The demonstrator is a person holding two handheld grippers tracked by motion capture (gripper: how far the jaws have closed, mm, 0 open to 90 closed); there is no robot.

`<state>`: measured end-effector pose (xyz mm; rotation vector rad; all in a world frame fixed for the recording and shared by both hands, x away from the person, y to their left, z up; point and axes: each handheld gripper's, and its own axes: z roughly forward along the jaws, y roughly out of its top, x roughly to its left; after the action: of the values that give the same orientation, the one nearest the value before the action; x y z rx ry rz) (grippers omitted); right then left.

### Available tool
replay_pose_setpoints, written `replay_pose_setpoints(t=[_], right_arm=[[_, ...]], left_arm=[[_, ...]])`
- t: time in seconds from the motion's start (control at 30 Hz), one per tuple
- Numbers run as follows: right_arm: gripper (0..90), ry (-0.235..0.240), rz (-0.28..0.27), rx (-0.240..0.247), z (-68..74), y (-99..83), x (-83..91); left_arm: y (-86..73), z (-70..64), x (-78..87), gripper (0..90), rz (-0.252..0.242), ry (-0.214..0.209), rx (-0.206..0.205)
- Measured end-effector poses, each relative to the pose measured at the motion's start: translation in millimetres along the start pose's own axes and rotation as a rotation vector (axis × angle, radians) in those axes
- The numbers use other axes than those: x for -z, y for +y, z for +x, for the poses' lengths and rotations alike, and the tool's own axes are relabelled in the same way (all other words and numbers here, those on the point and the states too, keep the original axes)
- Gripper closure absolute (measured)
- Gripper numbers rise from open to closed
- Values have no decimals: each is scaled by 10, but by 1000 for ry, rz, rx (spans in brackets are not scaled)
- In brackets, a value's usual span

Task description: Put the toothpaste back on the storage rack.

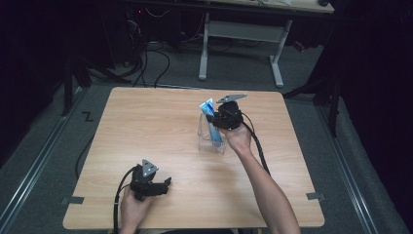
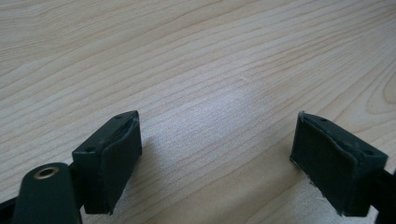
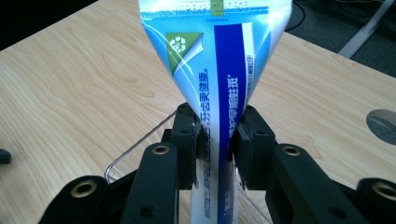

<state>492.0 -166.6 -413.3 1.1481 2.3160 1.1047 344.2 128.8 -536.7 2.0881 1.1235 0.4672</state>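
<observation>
High view: right gripper (image 1: 217, 118) jaws clamp a toothpaste tube (image 1: 209, 117) standing in a clear box (image 1: 211, 141) mid-worktop (image 1: 146, 126), likely lifting or seating it next; left gripper (image 1: 163, 184) jaws wide open, empty.

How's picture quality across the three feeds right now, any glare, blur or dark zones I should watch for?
High view: the table is evenly lit, the room around it falls into near black. Left gripper view: a pale glare patch sits on the wood between the open jaws of the left gripper, whose near parts look soft. Right gripper view: the toothpaste tube is sharp with slight sheen; the clear container is hard to make out.
</observation>
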Motion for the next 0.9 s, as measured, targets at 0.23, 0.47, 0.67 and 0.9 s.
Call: replay_pose_setpoints(t=[0.23,0.47,0.67,0.9], right_arm=[[730,3,8,6,43,35,-59],[728,-5,21,13,43,38,-54],[679,-15,6,14,50,44,-34],[619,-21,-35,10,37,56,61]], left_arm=[[0,0,0,163,0,0,0],[0,0,0,163,0,0,0],[0,0,0,163,0,0,0],[0,0,0,163,0,0,0]])
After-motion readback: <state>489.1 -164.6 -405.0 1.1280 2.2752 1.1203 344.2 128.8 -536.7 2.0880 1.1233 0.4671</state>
